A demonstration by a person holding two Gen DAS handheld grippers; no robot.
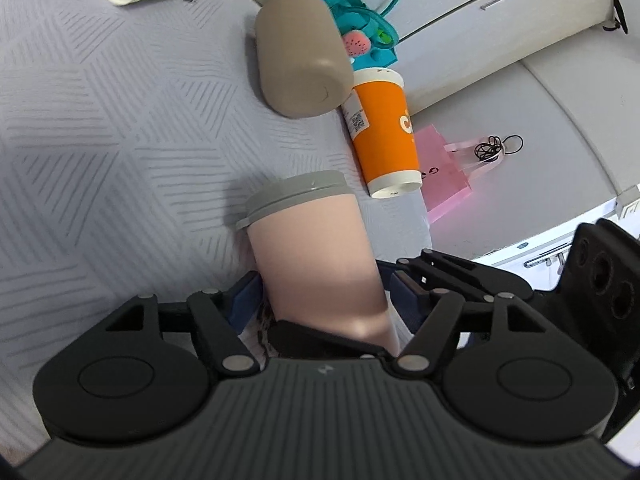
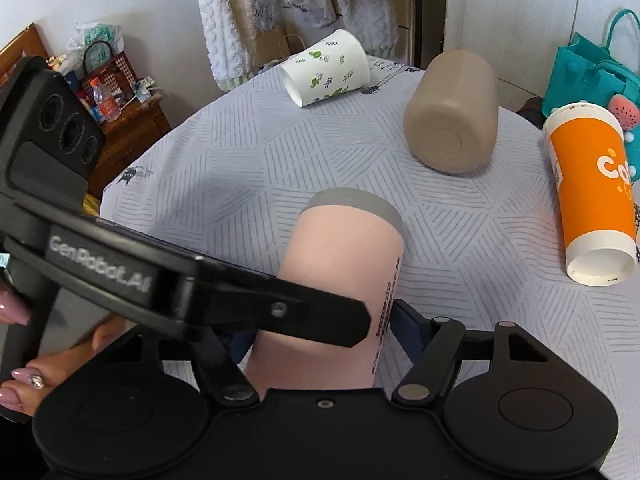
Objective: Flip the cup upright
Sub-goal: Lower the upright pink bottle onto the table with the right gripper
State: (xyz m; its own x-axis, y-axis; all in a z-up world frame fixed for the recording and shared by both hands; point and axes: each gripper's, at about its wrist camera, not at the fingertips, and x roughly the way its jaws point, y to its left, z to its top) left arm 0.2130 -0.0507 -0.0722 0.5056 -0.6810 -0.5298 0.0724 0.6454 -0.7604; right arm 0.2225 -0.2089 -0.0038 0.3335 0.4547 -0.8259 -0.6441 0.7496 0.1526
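Grey patterned cloth over a table, bedroom-ish bg w/ towels hanging behind. Pink cup w/ grey lid is lying on its side near the front edge, lid end pointing away from both cams. Both grippers are on it: left gripper clamped across the cup body, blue pads pressed on either side; right gripper likewise closed on the same cup from the base end, w/ the left unit's black finger crossing in front of it (right wrist view). Hand on the left handle, painted nails. Other cups, all on their sides and well apart from the pink one: tan cup mid-table, orange cup to the right, white leaf-print cup at the far edge. Teal bag behind the orange cup, off the table.
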